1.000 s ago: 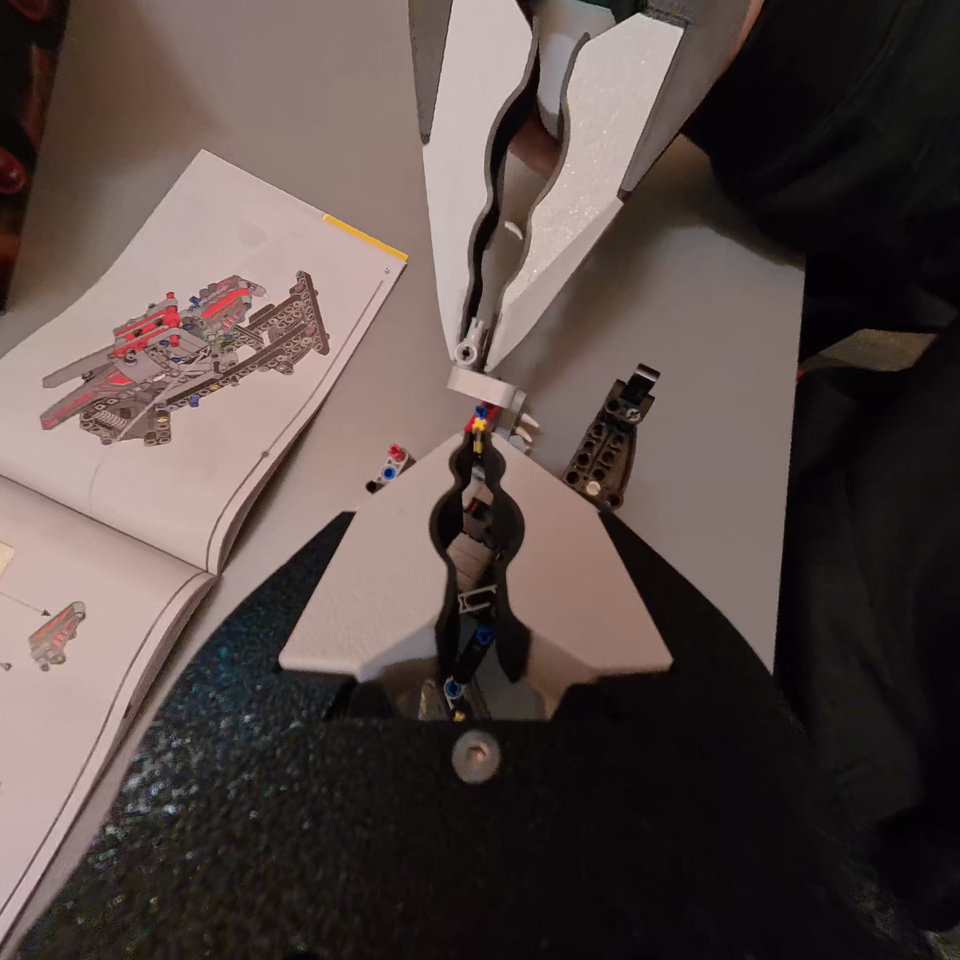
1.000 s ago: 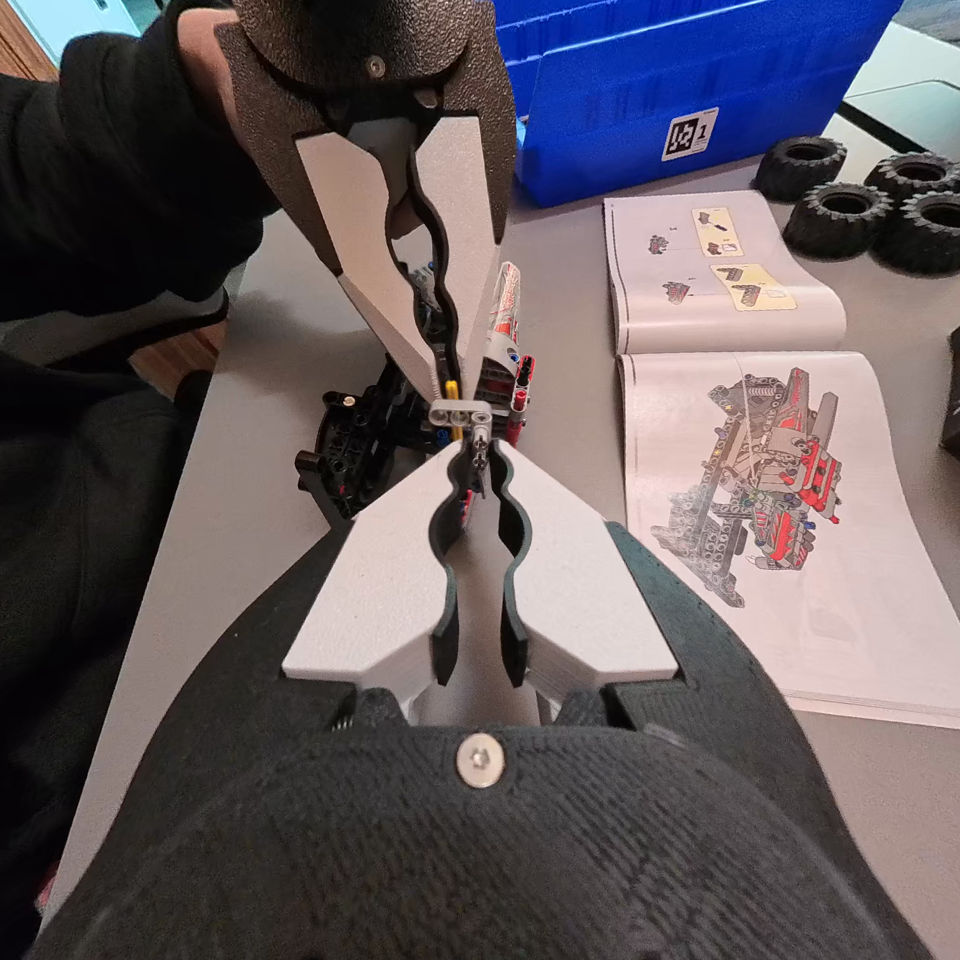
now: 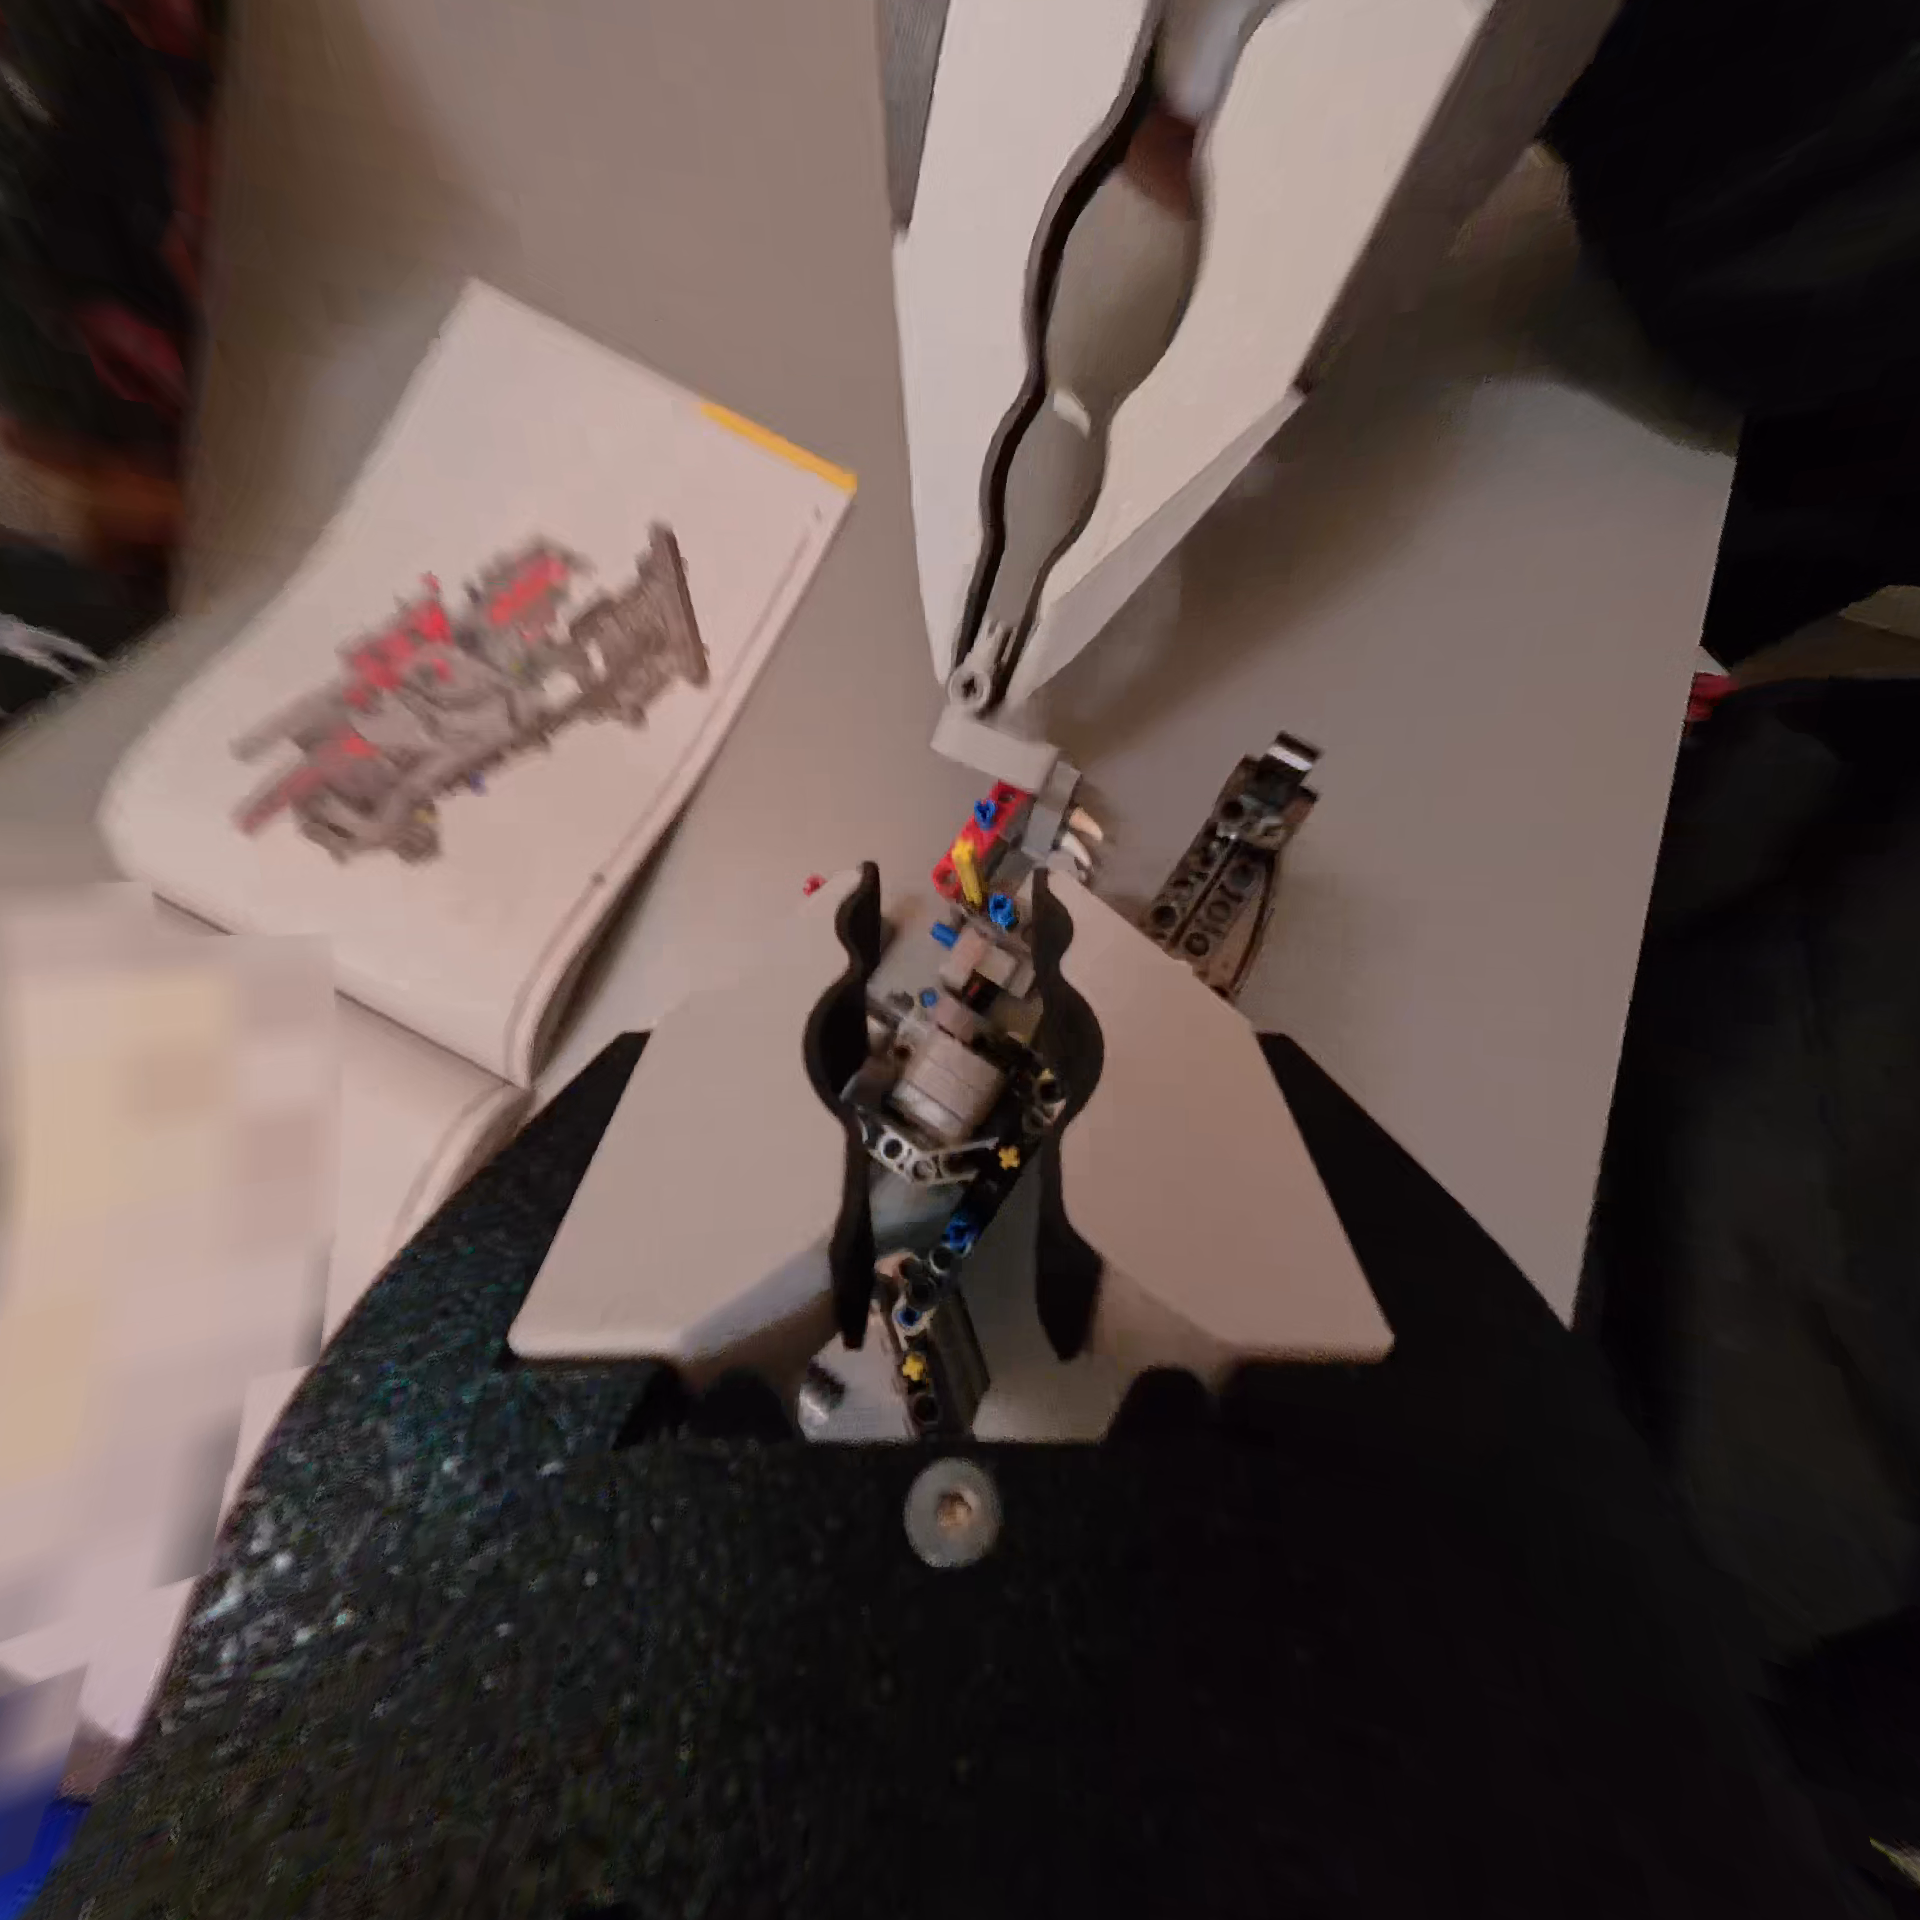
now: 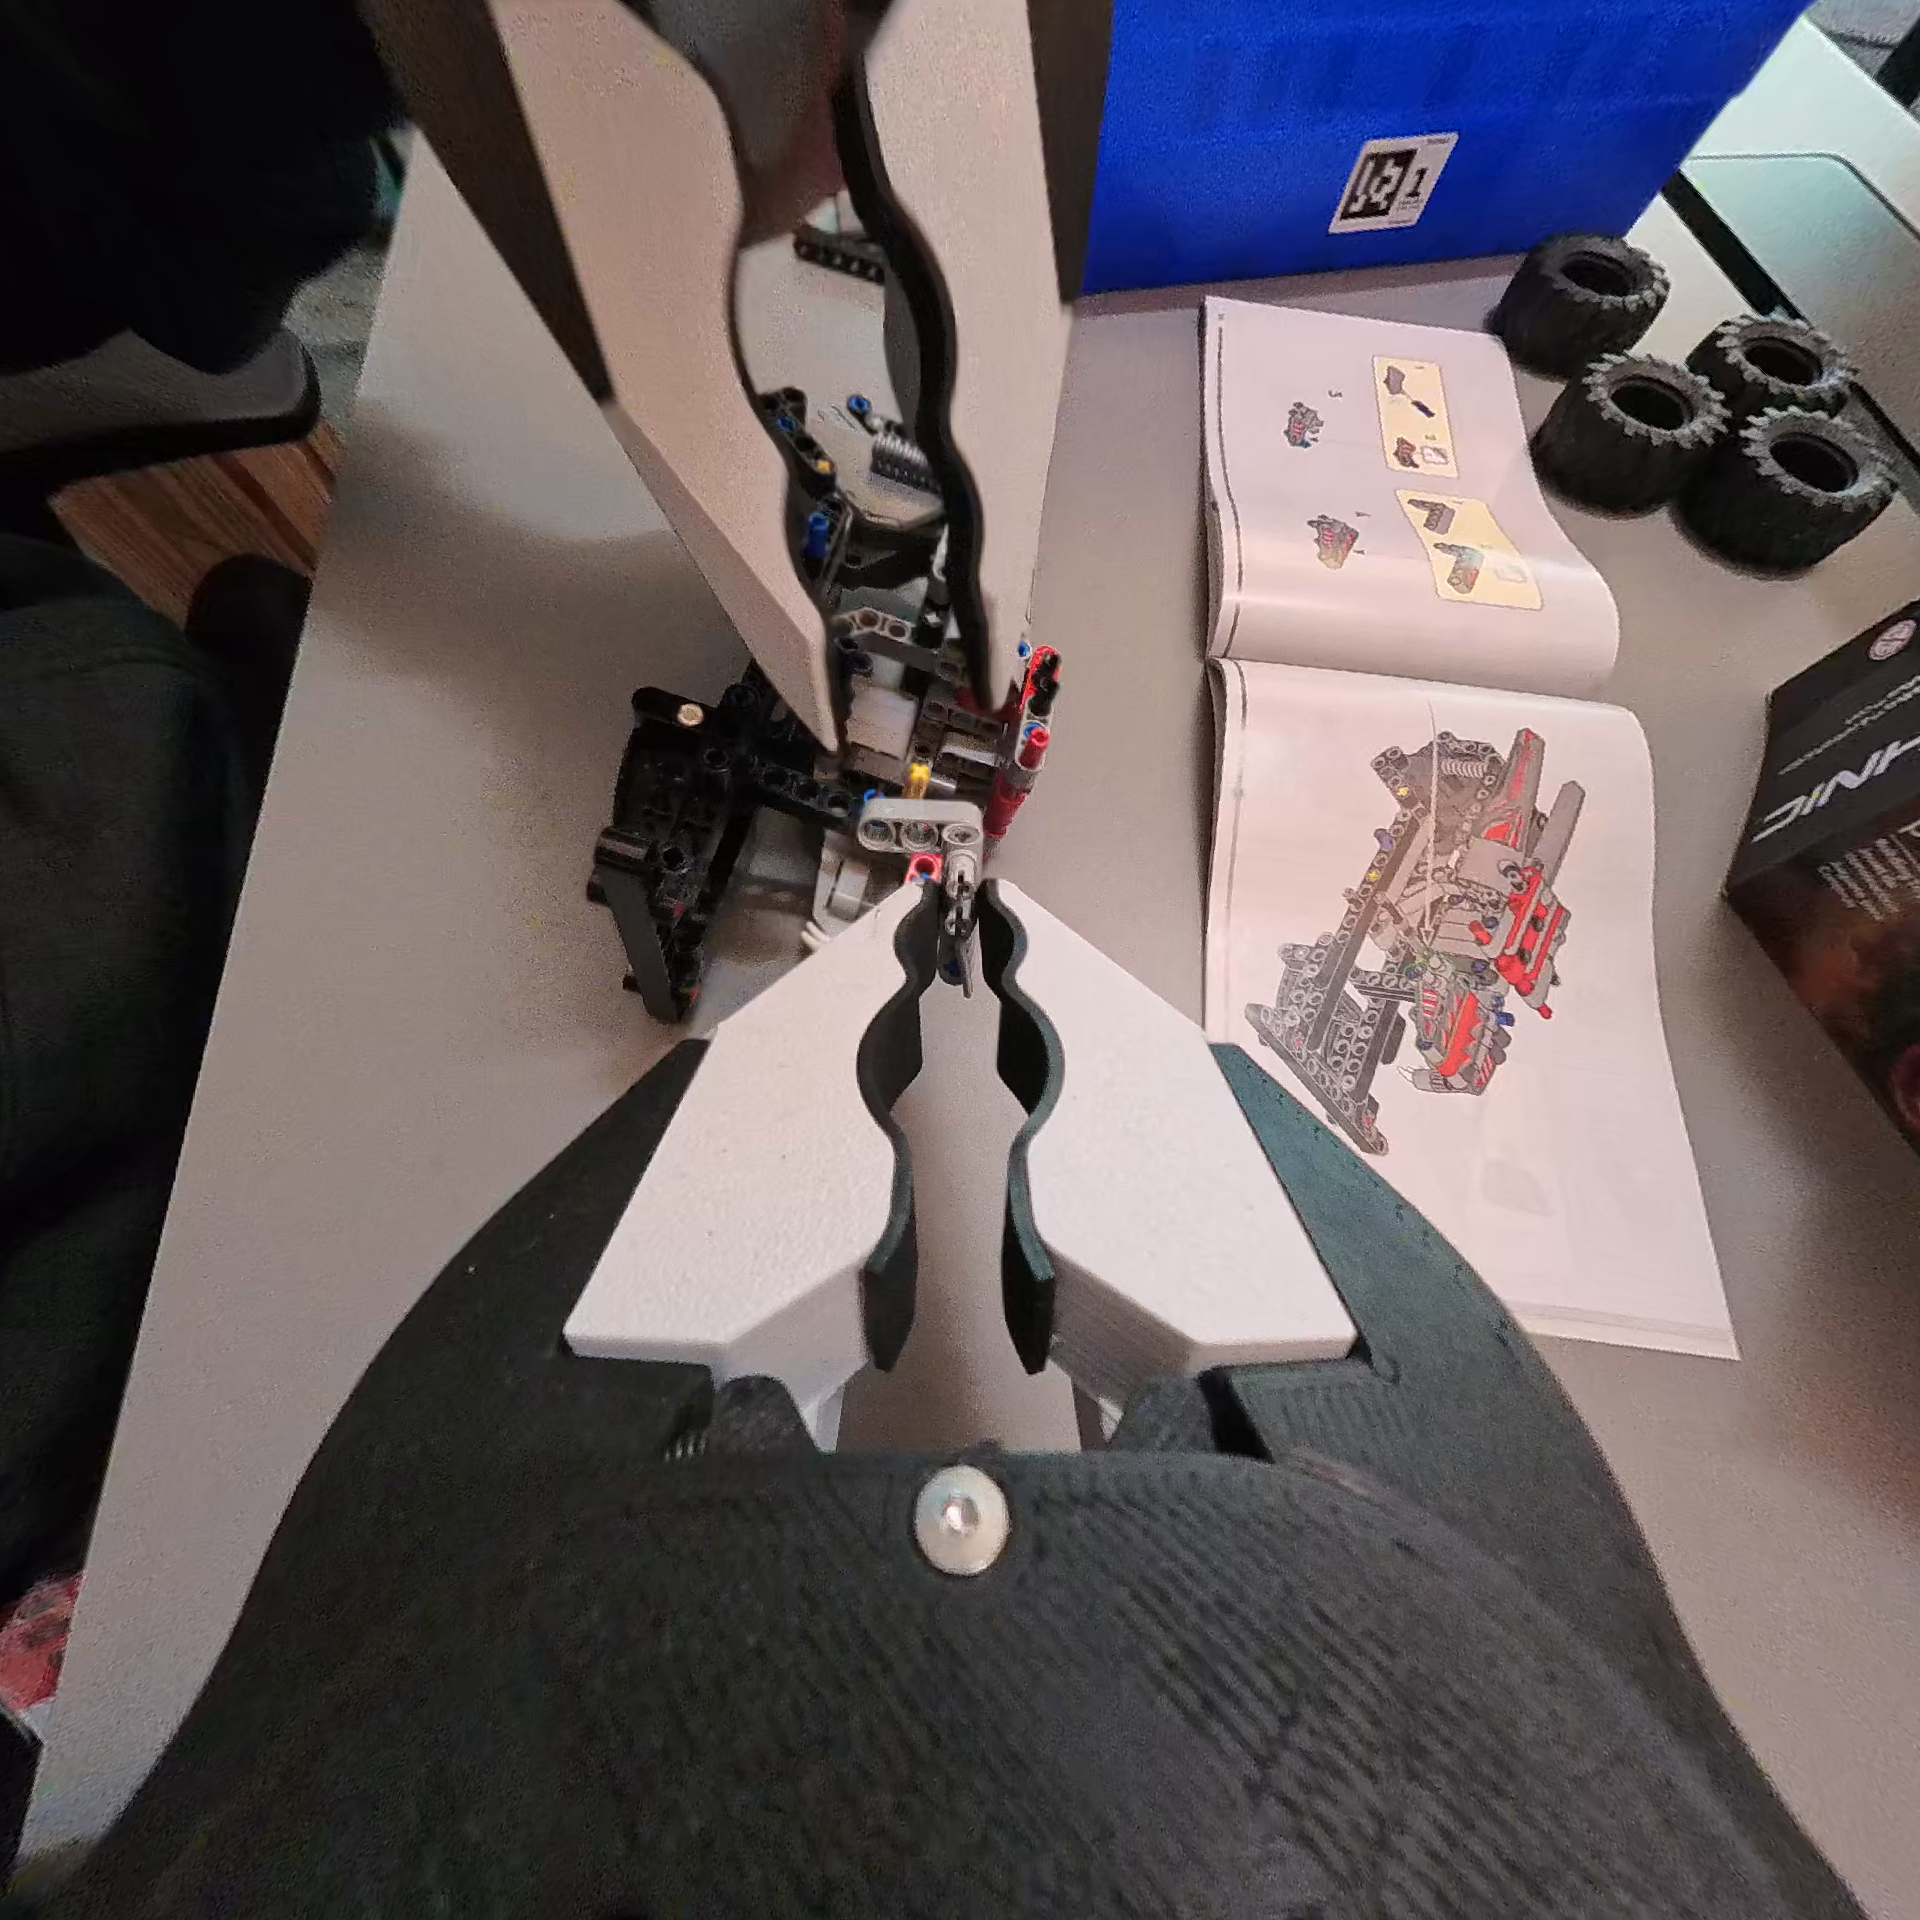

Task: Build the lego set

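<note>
**Grey beam pinched at the model's edge**

Grey and small, a three-hole lego beam (image 4: pixel 921 828) sits just past the tips of the right gripper (image 4: pixel 954 902), which is clenched on a thin grey pin piece (image 4: pixel 961 914) joined to the beam's end. In the left wrist view the same gripper (image 3: pixel 989 681) reaches in from above, its tips closed on the pin above the beam (image 3: pixel 992 750).

The left gripper (image 3: pixel 954 896) straddles the half-built lego model (image 3: pixel 951 1091), its jaws spread to either side of the body. Whether the pads actually press the model or merely flank it cannot be told, since this view is smeared by motion blur. From the right wrist camera, the left gripper (image 4: pixel 906 717) comes down over the model (image 4: pixel 727 800) and hides most of its middle; only the black frame at the left and red parts at the right stick out. The model rests on the grey table (image 4: pixel 436 623).

An open instruction booklet (image 4: pixel 1434 935) lies to the right of the model, its far page curling upward. Four black tyres (image 4: pixel 1704 416) cluster near the table's far right, one partly cut off by its neighbours. A blue bin (image 4: pixel 1403 125) with a white sticker runs out of frame at the top, and a dark box (image 4: pixel 1839 831) is cropped at the right edge. A person's dark sleeve (image 4: pixel 156 177) fills the upper left corner.
</note>
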A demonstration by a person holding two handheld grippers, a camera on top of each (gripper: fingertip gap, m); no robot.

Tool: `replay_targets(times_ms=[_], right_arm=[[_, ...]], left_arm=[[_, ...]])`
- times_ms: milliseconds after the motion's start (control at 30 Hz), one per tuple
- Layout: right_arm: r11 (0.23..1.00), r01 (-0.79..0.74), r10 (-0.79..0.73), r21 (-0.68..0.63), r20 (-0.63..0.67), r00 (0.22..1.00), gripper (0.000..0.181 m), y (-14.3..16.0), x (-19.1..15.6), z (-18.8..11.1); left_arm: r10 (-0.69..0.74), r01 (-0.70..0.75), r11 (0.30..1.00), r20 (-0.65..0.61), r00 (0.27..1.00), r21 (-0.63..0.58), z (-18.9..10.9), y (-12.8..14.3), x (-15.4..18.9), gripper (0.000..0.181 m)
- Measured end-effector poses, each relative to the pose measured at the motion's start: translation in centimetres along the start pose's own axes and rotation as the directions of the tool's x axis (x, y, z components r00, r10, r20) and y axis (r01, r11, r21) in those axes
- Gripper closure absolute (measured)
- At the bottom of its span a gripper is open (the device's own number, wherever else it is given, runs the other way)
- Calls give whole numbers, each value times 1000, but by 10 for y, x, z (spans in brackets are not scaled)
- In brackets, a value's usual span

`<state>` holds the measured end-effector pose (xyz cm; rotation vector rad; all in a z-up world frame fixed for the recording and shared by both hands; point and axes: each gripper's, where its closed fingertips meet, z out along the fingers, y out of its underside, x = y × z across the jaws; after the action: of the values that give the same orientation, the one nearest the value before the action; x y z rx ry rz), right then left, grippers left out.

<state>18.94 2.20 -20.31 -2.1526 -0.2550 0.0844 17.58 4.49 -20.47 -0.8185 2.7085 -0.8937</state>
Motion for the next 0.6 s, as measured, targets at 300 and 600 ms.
replay_targets(times_ms=[300,600], right_arm=[[990,-133,133,44,-5,991,176,-20,-4,-7],[978,-182,182,98,13,983,174,-26,-3,-12]], left_arm=[[343,-349,935,432,834,-67,-15,-30,7,162],[280,-314,949,574,770,-42,-15,-31,1,176]])
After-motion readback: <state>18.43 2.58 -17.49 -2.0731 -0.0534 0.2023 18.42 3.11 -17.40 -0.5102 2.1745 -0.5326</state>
